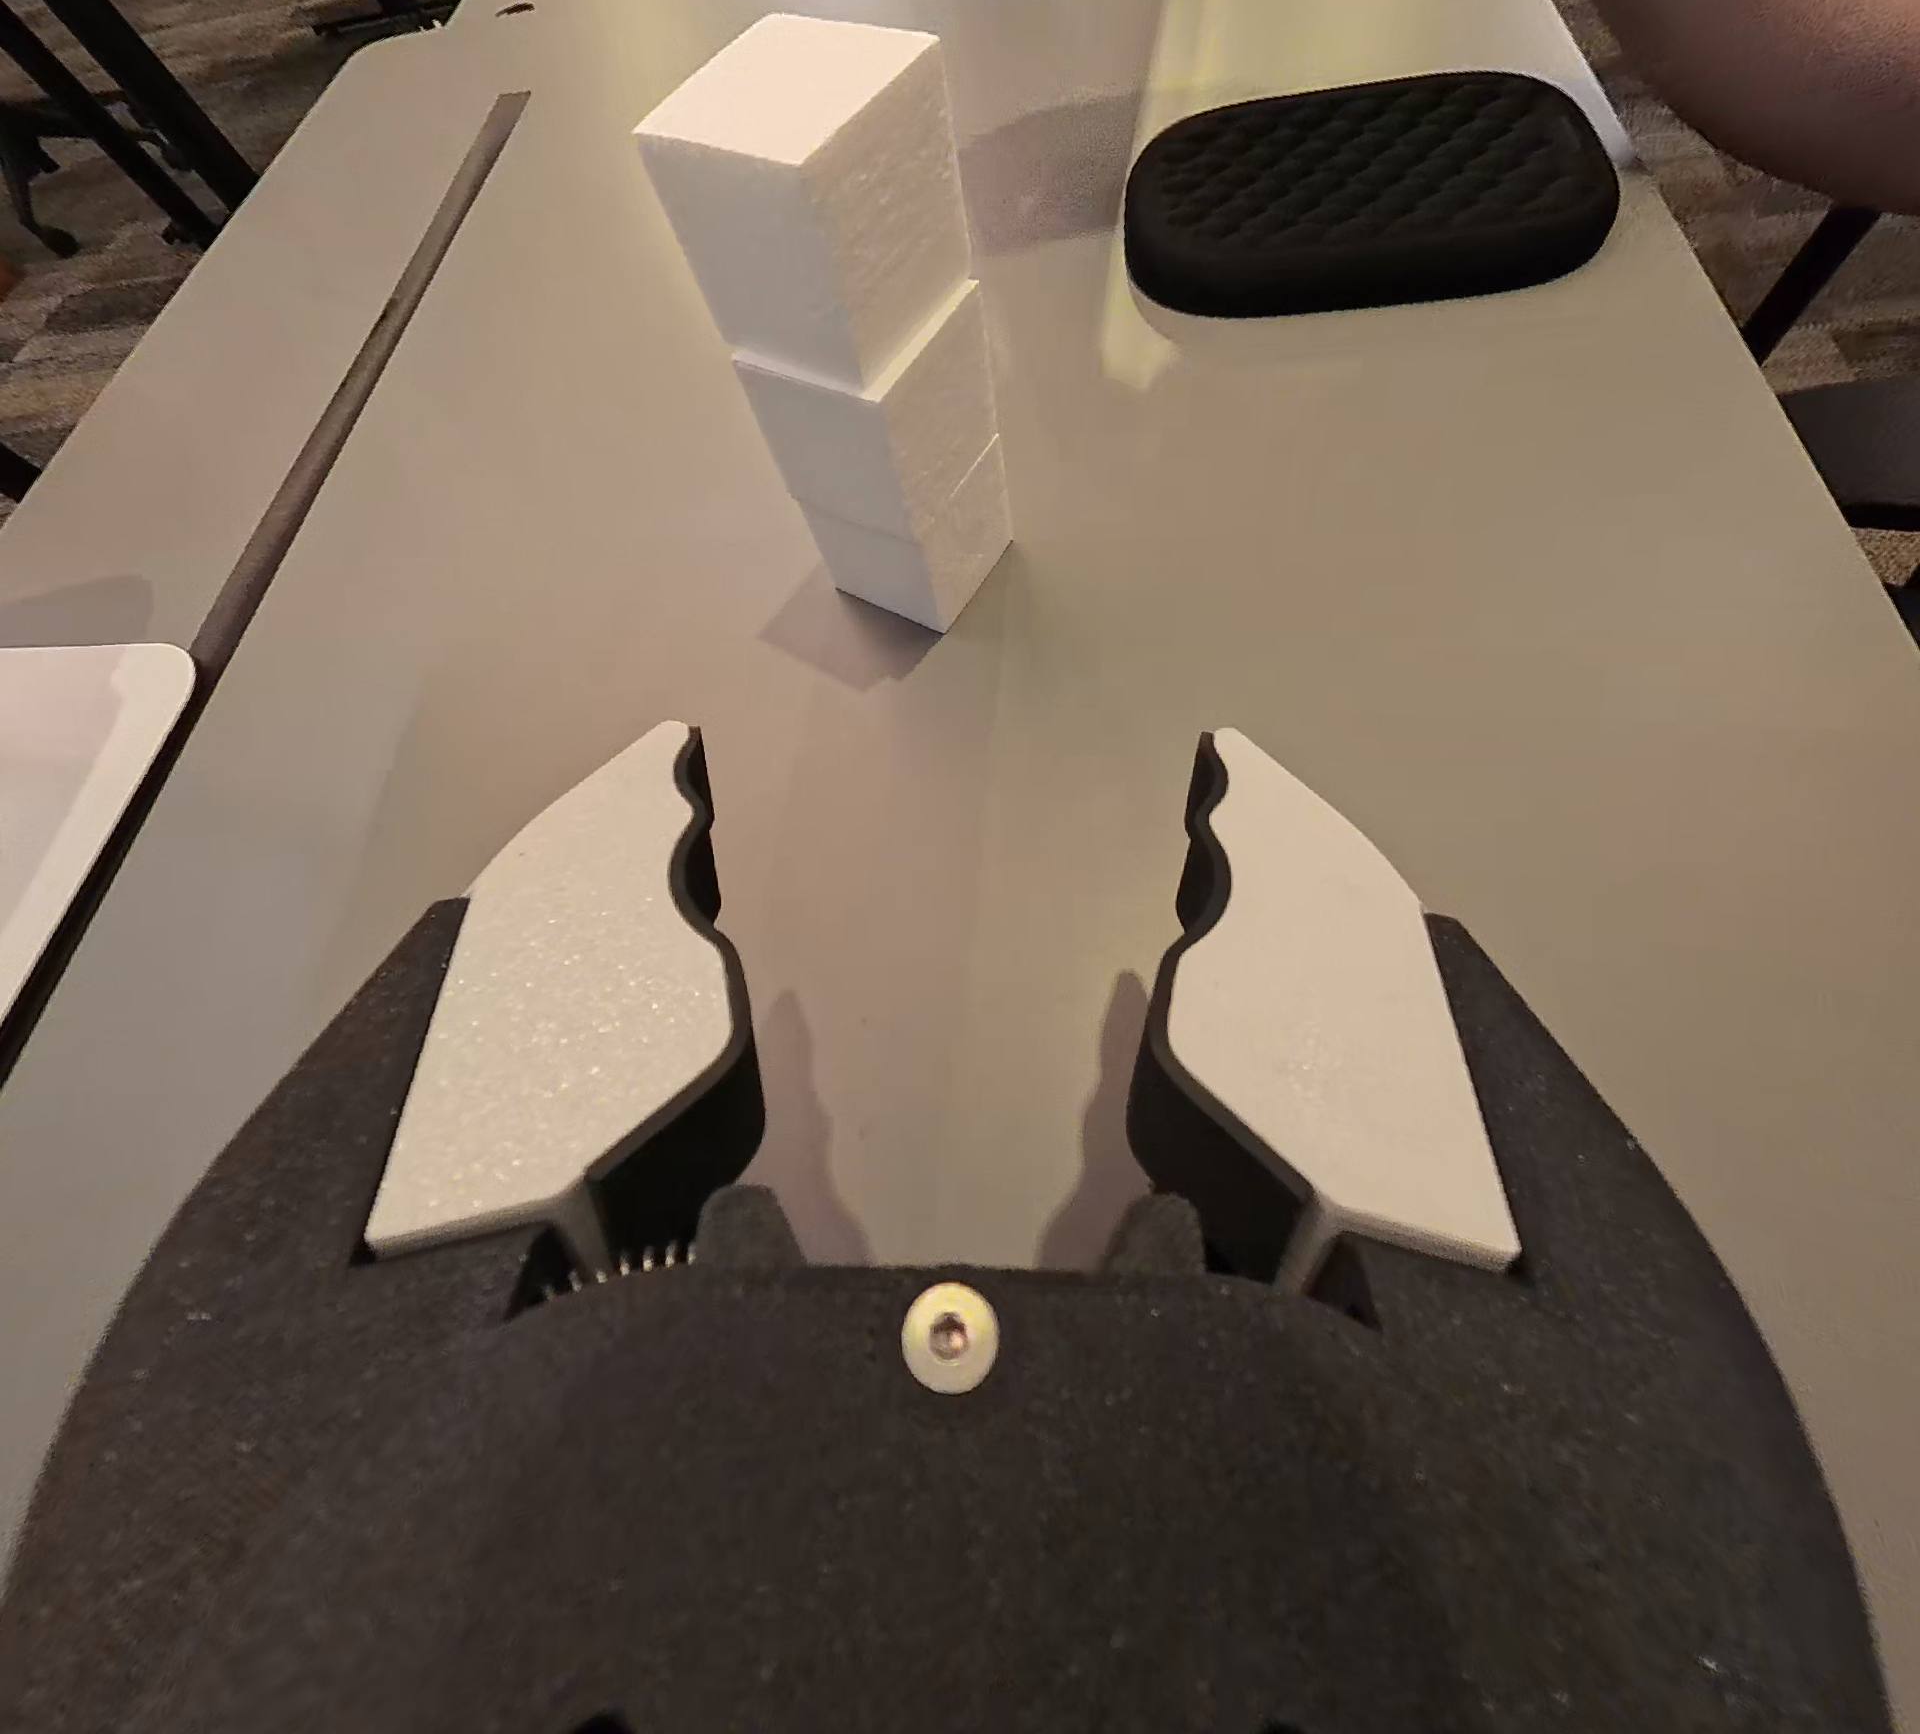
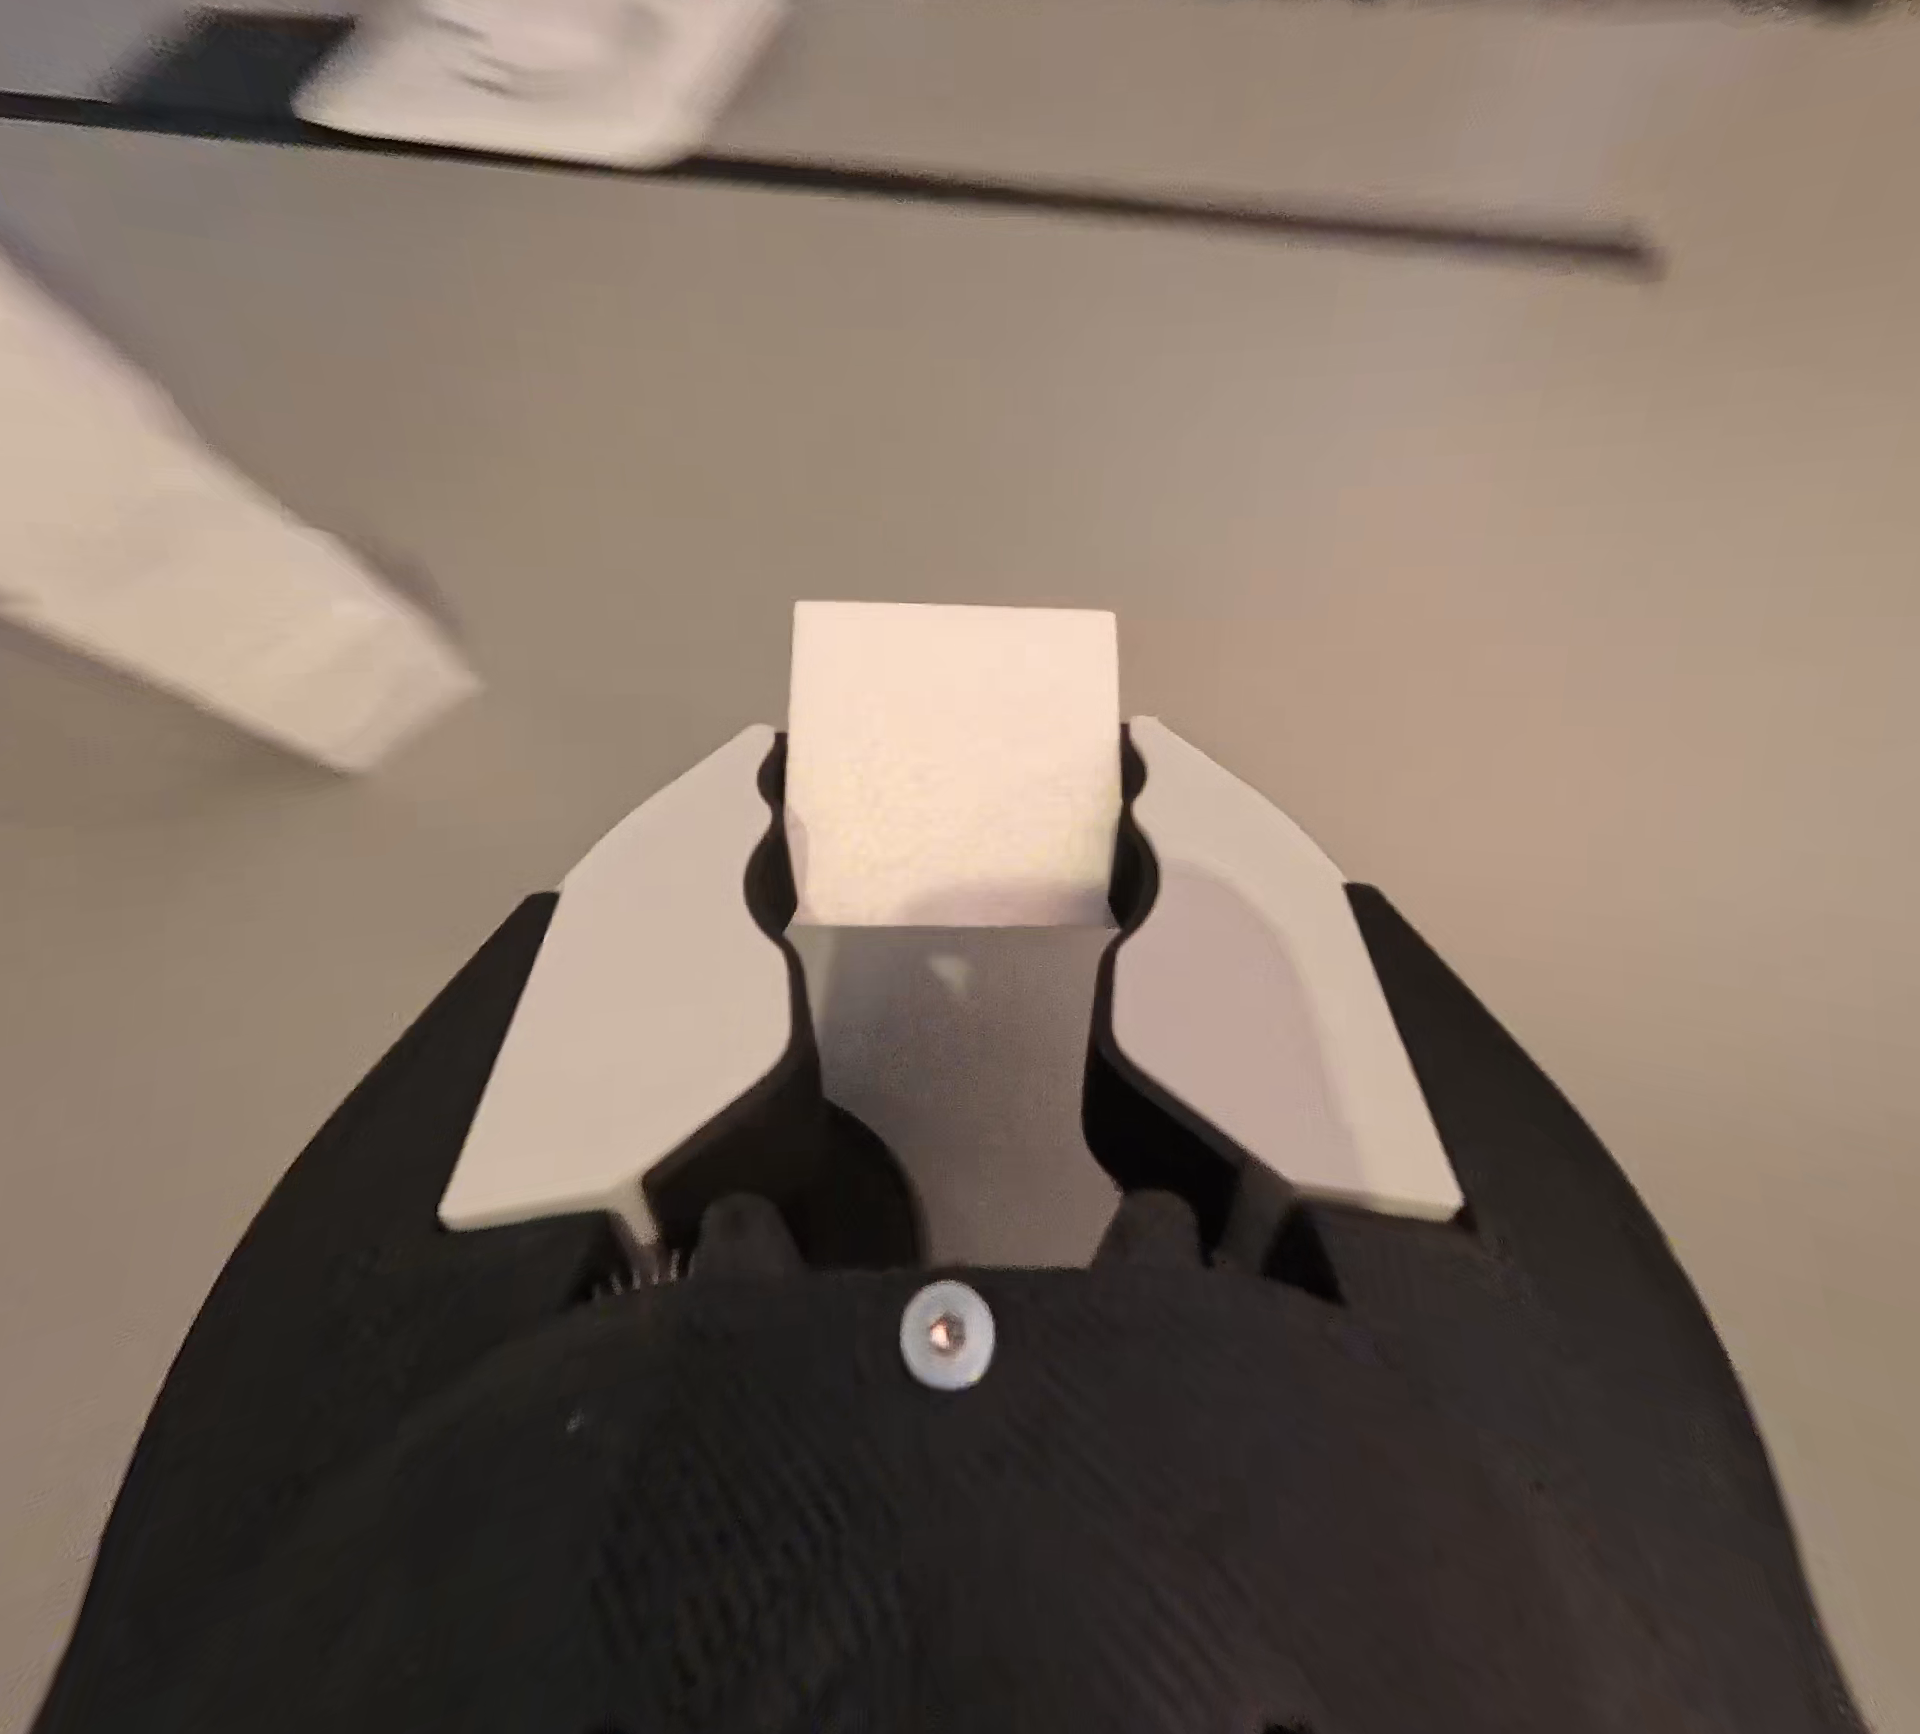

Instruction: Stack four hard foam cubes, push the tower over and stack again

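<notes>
The right gripper (image 2: 951, 749) has its jaws clamped on the sides of the fourth white foam cube (image 2: 951, 765), carried above the grey table (image 2: 1351, 541), while the three-cube tower (image 1: 852, 334) stands well apart from the black padded rest (image 1: 1371, 193). The left gripper (image 1: 951, 749) hangs near the tower, jaws wide apart and empty. To finish well, I'd bring the cube level and square over the top block (the layers already sit slightly offset), lower gently, then release without dragging sideways.

A pale grey table (image 1: 1351, 645) carries a three-cube white foam tower (image 1: 862, 354) — beside it, a black pad (image 1: 1371, 193).
</notes>
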Available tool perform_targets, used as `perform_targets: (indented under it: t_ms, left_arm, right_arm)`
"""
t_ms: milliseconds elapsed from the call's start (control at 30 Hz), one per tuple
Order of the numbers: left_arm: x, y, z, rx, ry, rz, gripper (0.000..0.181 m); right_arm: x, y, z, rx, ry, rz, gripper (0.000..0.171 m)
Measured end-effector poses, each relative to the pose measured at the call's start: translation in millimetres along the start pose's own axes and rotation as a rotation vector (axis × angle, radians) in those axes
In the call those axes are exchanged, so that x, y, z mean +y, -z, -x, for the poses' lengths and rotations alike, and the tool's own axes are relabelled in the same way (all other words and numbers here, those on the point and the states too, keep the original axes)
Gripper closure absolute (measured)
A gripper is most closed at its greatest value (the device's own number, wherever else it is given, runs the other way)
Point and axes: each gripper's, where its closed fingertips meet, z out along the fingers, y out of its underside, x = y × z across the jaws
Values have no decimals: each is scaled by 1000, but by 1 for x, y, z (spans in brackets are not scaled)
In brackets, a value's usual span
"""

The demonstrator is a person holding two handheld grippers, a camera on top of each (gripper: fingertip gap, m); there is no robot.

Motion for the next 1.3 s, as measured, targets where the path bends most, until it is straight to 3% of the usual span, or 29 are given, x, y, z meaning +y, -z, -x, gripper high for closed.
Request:
perform_targets:
  t_ms: [133, 233, 300, 500, 900, 1033, 1200, 1300]
  left_arm:
    - [-1, -2, 0, 2, 35, -22, 94]
    - [3, -2, -3, 2, 38, -12, 94]
    - [6, 1, -4, -5, 36, -5, 93]
    - [15, 8, -4, -14, 54, -15, 93]
    - [25, 4, -4, 1, 79, -22, 94]
    - [30, 5, -3, -7, 90, -32, 94]
    - [46, 12, 12, -48, 171, -73, 96]
    - [48, 16, 21, -57, 252, -143, 98]
  right_arm:
    - [-80, -7, 121, -377, 220, -86, 111]
    - [-97, -16, 181, -543, 314, 7, 111]
    - [-97, -28, 200, -550, 390, 68, 111]
    - [-82, -53, 206, -504, 450, 204, 111]
    - [-83, -58, 209, -454, 535, 188, 110]
    - [-94, -43, 212, -462, 538, 67, 90]
    - [-97, -12, 190, -472, 428, -136, 91]
    - [-90, -7, 165, -465, 384, -152, 93]
